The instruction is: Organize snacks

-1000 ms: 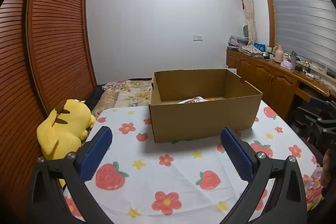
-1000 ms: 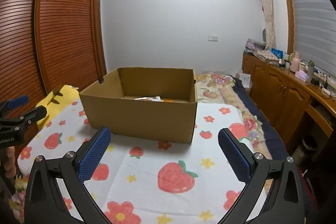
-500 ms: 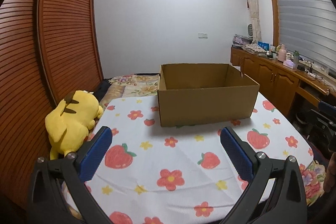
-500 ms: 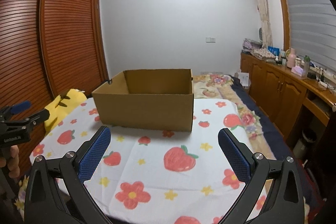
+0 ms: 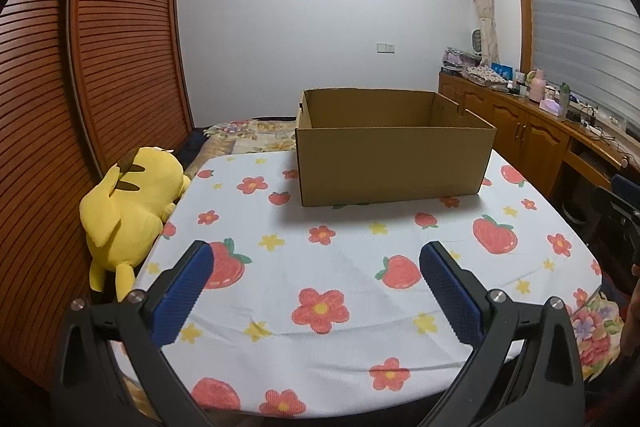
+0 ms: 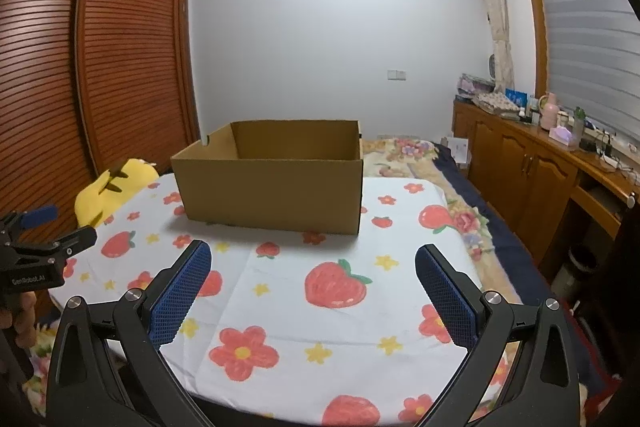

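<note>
Both grippers hang empty with jaws spread wide: your left gripper (image 5: 314,283) low in its frame, your right gripper (image 6: 312,283) low in its own, each above the near edge of the cloth (image 5: 344,267). The box (image 5: 394,163) sits mid-frame, open-topped, well apart from both. No snacks show on the cloth, and from this low angle you cannot see into the box, so you may misjudge whether any remain. Reaching in blind, you could catch a finger on the near wall and shove the light cardboard across the cloth. The plush (image 5: 132,203) at left edge could get nudged off.
</note>
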A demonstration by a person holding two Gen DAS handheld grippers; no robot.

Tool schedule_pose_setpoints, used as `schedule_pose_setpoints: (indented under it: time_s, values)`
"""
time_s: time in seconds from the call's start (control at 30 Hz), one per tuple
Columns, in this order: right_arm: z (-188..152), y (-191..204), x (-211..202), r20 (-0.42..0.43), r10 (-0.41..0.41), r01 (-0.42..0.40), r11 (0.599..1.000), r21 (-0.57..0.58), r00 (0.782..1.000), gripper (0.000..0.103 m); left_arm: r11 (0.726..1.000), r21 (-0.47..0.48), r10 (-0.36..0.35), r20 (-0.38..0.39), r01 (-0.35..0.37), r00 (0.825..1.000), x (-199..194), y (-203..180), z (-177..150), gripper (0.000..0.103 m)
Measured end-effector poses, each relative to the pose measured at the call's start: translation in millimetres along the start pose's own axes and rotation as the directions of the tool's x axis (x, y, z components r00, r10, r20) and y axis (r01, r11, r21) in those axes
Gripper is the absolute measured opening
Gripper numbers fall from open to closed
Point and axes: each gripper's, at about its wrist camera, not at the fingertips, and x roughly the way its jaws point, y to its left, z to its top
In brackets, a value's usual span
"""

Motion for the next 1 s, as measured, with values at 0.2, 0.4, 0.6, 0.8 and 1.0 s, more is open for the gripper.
schedule_pose_setpoints:
  time_s: [0.2, 0.4, 0.6, 0.8, 1.0]
  values:
    - [-0.8, 0.3, -1.0, -0.004, 0.004, -0.004, 1.000, -0.001, 1.000, 0.103, 1.000, 0.002, 0.005, 0.006, -0.005, 1.000, -0.6, 1.5, 1.0, 0.103]
    - [-0.8, 0.5, -0.8, -0.004, 0.004, -0.004, 1.000, 0.000, 1.000, 0.103, 1.000, -0.001, 0.004, 0.008, -0.004, 1.000, -0.8, 3.2, 1.2, 0.103]
    - [-1.6, 1.7, -0.6, -0.005, 0.000, -0.001, 1.000, -0.004, 1.000, 0.103, 1.000, -0.012, -0.007, 0.008, 0.007, 1.000, -2.6, 5.1, 2.5, 0.103]
    - [-2.5, -0.9, -1.4, -0.005, -0.001, 0.001, 1.000, -0.002, 1.000, 0.103, 1.000, -0.010, -0.005, 0.015, 0.005, 1.000, -5.2, 4.0, 3.7, 0.103]
    - [-2.3, -0.5, -0.4, -0.006, 0.001, -0.001, 1.000, -0.002, 1.000, 0.103, 1.000, -0.009, -0.005, 0.017, 0.005, 1.000, -6.1, 3.5, 3.8, 0.103]
